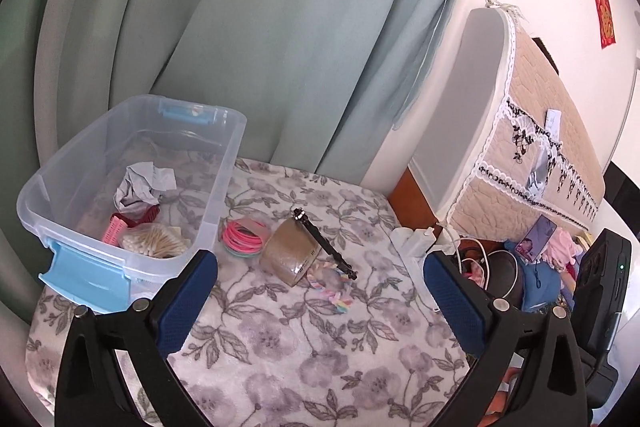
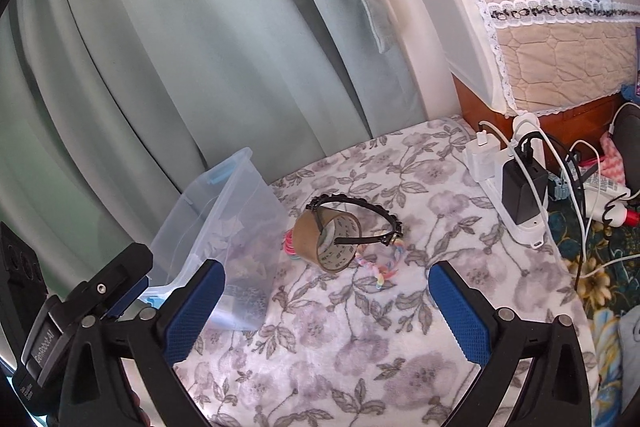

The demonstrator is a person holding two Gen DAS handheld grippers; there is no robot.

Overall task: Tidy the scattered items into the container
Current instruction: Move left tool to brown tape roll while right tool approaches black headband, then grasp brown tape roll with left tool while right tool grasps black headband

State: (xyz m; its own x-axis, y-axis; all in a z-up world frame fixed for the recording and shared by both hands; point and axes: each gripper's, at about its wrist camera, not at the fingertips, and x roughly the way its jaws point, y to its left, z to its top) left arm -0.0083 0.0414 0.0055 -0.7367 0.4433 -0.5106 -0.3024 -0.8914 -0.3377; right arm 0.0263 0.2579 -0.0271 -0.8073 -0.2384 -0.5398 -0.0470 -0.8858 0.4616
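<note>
Left wrist view: one clear container (image 1: 132, 183) sits at the left edge of the floral blanket (image 1: 320, 339), holding one crumpled paper (image 1: 140, 187), one pink comb (image 1: 114, 231) and one bag of cotton swabs (image 1: 154, 243). Just beside its right wall lie one bundle of hair ties (image 1: 242, 233), one tape roll (image 1: 290, 257), one black headband (image 1: 324, 245) and one pastel braid (image 1: 332, 293). Bare blanket lies in front. Left gripper (image 1: 320, 287) and right gripper (image 2: 326, 293) fingers stand wide apart, holding nothing.
</note>
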